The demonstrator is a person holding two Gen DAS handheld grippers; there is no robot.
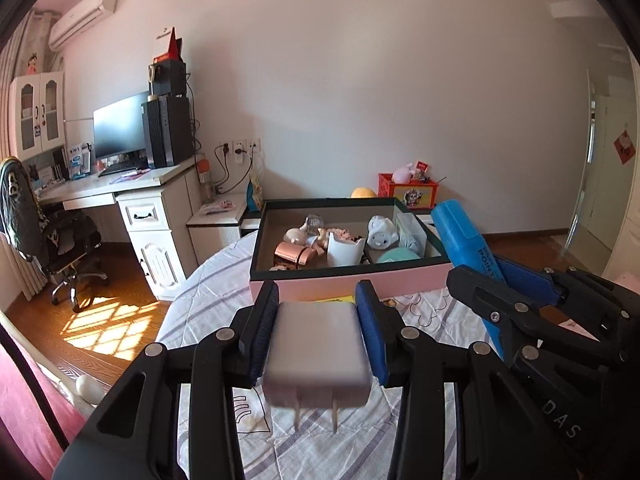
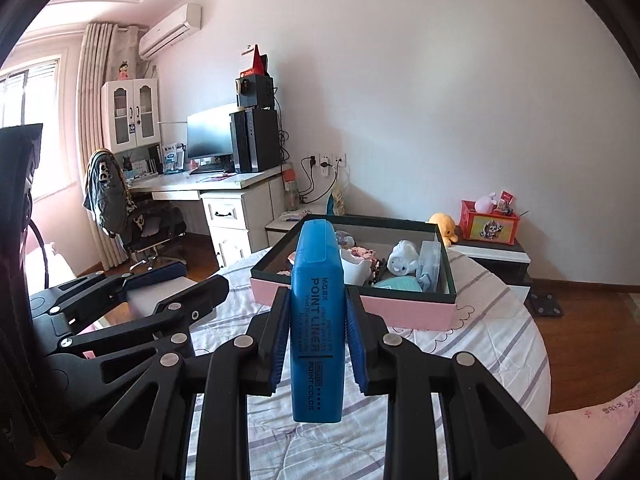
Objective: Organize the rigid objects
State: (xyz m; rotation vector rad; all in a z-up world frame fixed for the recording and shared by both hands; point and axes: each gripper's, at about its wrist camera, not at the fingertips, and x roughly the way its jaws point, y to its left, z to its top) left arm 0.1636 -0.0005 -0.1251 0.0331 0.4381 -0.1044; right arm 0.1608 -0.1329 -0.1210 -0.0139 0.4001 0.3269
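- Left gripper (image 1: 316,340): fingers clamped on a white plug adapter (image 1: 316,354), prongs pointing down, held above the striped bedcover (image 1: 216,280).
- Right gripper (image 2: 318,336): fingers clamped on a blue highlighter (image 2: 318,320), its length running away from the camera.
- Beyond both: pink-sided box (image 1: 344,280) on the bedcover, holding small items, apparently a white figurine (image 1: 382,232) among them.
- Far: desk (image 1: 116,188) against the wall.

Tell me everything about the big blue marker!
The blue marker is a chunky, flat-sided plastic highlighter printed with dark letters reading POINT LINER. The right gripper clamps its middle between blue pads, holding it in the air, its far end pointing toward the pink box. Nothing else touches it.
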